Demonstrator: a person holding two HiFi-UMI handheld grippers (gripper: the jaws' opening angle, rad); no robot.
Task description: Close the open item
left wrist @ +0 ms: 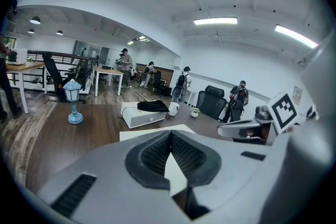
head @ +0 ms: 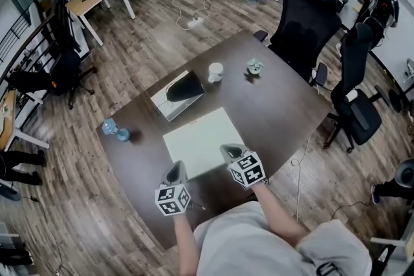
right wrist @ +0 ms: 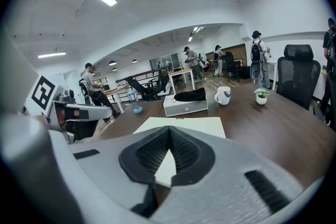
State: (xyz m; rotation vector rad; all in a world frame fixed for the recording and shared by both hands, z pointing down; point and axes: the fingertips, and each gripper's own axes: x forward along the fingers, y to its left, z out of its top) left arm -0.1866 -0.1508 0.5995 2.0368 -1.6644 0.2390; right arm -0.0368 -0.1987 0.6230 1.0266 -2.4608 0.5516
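Left gripper (head: 175, 169) and right gripper (head: 228, 151) are both clenched, jaws together on nothing, at the near edge of the worktop (head: 278, 106). A white mat (head: 204, 139) lies directly ahead of both. Beyond its far left corner stands the white box (head: 169, 102), with a dark piece on top. This is probably the open item. It lies almost straight ahead of the left gripper and forward-left of the right. Its long axis runs near-left to far-right.
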